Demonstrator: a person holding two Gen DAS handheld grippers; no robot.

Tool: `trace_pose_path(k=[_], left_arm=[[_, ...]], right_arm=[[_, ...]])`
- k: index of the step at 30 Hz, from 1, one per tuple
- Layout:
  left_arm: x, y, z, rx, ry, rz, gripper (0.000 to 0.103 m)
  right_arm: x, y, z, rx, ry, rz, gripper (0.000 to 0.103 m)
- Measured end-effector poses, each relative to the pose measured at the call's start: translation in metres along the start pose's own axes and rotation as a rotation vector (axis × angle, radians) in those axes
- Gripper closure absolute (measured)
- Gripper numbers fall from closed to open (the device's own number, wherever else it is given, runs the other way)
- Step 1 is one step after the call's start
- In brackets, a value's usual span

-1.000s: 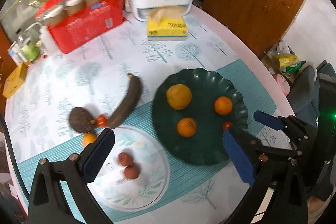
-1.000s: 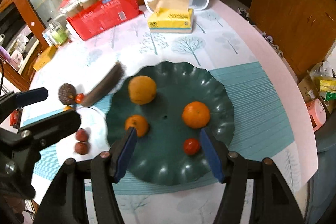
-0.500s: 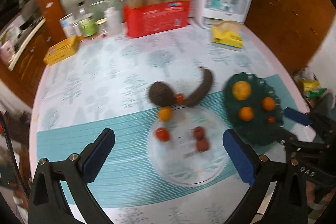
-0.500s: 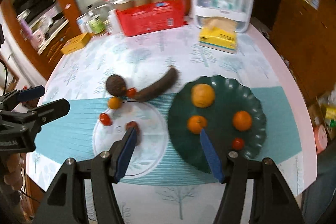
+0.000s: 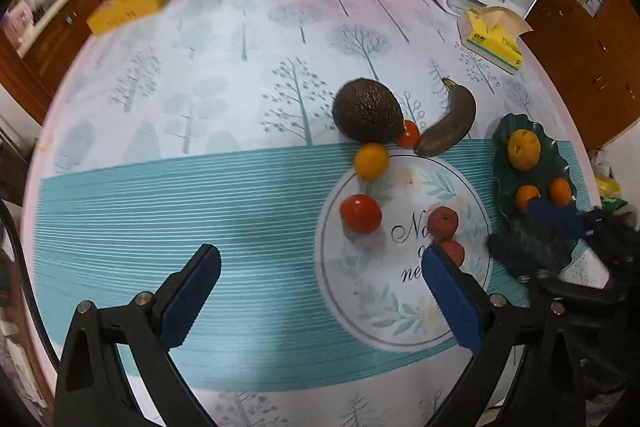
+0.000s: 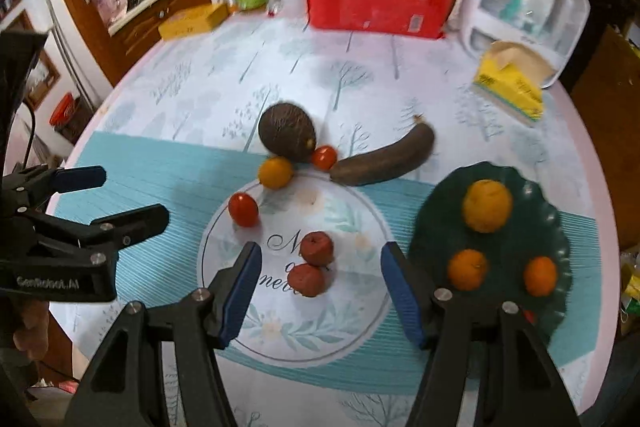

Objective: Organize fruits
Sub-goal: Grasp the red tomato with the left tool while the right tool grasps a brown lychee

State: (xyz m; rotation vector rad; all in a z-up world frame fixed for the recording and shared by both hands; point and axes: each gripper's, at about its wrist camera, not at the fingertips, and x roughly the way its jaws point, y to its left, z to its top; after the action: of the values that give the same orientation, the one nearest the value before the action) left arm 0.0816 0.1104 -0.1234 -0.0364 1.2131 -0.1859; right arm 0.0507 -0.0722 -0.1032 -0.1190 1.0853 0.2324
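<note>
Two views. Left wrist: left gripper (image 5: 318,291) spread, empty, over the runner; avocado (image 5: 368,110) and banana (image 5: 448,127) lie mid-table. Right wrist: right gripper (image 6: 320,291) spread above two lychees (image 6: 312,263) (touching) on the white plate (image 6: 344,331); oranges (image 6: 466,269) on the green plate (image 6: 516,223), right edge.

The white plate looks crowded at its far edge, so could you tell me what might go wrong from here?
The yellow fruit and small red tomato sit packed against the avocado and dark banana, so grabbing one may roll the others. The two red fruits touch on the white plate, so the open right gripper may nudge one away.
</note>
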Motion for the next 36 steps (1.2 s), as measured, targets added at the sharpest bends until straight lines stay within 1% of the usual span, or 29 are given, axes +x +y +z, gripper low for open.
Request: trace_pose_path(k=[2,5,8,9,11,14,17,19,22,24,26,29,33,36], left_arm=[[0.013,0.000,0.002,-0.011,0.009,-0.031,0.004],[0.030,0.002,0.004,-0.034,0.034,-0.067,0.012],[0.044,0.002,0.008,-0.037,0.063,-0.078,0.022],[0.049,0.001,0.009,-0.034,0.073,-0.080,0.027],[0.057,0.000,0.010,-0.031,0.090,-0.083,0.030],[0.068,-0.003,0.013,-0.024,0.104,-0.081,0.030],[0.076,-0.007,0.016,-0.020,0.113,-0.081,0.030],[0.081,-0.010,0.018,-0.018,0.120,-0.079,0.033],[0.089,-0.015,0.021,-0.013,0.139,-0.076,0.048],[0.095,-0.018,0.022,-0.007,0.152,-0.074,0.051],[0.098,-0.020,0.023,-0.005,0.157,-0.075,0.056],[0.100,-0.022,0.025,0.000,0.156,-0.071,0.057],[0.103,-0.028,0.028,0.007,0.149,-0.062,0.058],[0.104,-0.030,0.029,0.018,0.146,-0.059,0.065]], right_arm=[[0.018,0.001,0.002,-0.002,0.030,0.017,0.052],[0.042,-0.001,0.003,0.000,0.083,0.034,0.060],[0.060,-0.004,0.003,0.014,0.121,0.051,0.063],[0.065,-0.006,0.003,0.019,0.132,0.058,0.063],[0.073,-0.007,0.003,0.020,0.147,0.067,0.068],[0.081,-0.009,0.003,0.015,0.169,0.073,0.073],[0.083,-0.010,0.005,0.006,0.159,0.077,0.073],[0.085,-0.009,0.006,-0.001,0.155,0.080,0.073],[0.087,-0.007,0.008,-0.021,0.152,0.076,0.073],[0.087,-0.006,0.008,-0.034,0.150,0.072,0.073],[0.088,-0.006,0.007,-0.040,0.152,0.075,0.072],[0.090,-0.006,0.007,-0.049,0.152,0.065,0.072],[0.096,-0.005,0.006,-0.054,0.165,0.073,0.072],[0.100,-0.007,0.004,-0.041,0.178,0.084,0.072]])
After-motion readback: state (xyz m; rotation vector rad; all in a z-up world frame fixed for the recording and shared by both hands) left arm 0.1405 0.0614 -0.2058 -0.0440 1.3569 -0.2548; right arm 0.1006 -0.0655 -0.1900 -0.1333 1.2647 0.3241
